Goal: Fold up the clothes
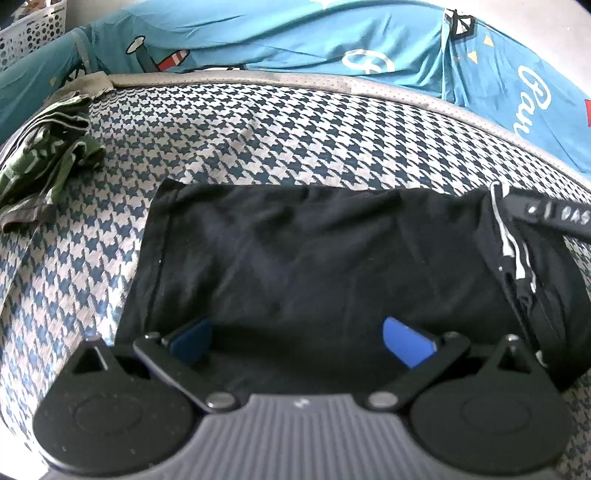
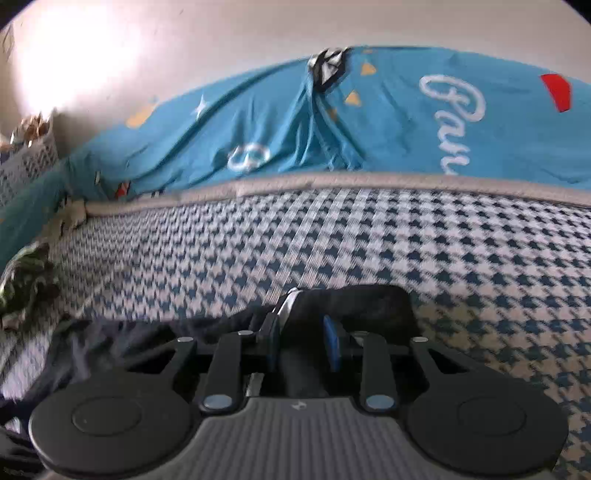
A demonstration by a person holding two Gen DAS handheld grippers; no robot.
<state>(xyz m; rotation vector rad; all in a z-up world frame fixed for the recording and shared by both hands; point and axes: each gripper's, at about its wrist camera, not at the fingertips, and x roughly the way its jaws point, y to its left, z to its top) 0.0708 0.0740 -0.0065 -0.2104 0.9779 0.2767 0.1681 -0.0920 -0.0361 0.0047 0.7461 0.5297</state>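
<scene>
Black cloth: the shorts (image 1: 295, 251) lie flat on the houndstooth mat (image 1: 258, 122), partly folded into a rough rectangle, waistband (image 1: 546, 216) and white drawcord (image 1: 508, 236) at the right end in the left view.
Right gripper (image 2: 301, 338): we have it nipped shut on a bunched bit of the shorts (image 2: 354, 306) near the waistband — cloth is pinched between the blue pads (image 2: 330, 341), and a pale strip, likely the drawcord, shows beside them.
Left gripper (image 1: 295, 336): jaws wide apart over the near edge of the shorts, nothing between them; we cannot tell whether the tips press on the cloth.
Handling: we judge it thin, light and limp, with no stiffness to carry a fold, so it should sag and drag from one pinch. The smooth weave may slip on the pads.
Where to hold: the waistband is the thickest, firmest part; a hem (image 1: 159, 236) or seam is next best. We would pin the near edge with the left while the right carries its end over.
Risk: the loose drawcord could catch or trail out of the fold.
Around: a green camouflage garment (image 1: 48, 158) sits well apart at the mat's left — beyond the mat's grey border, a blue printed sheet (image 1: 332, 40) and a white basket (image 1: 33, 29).
</scene>
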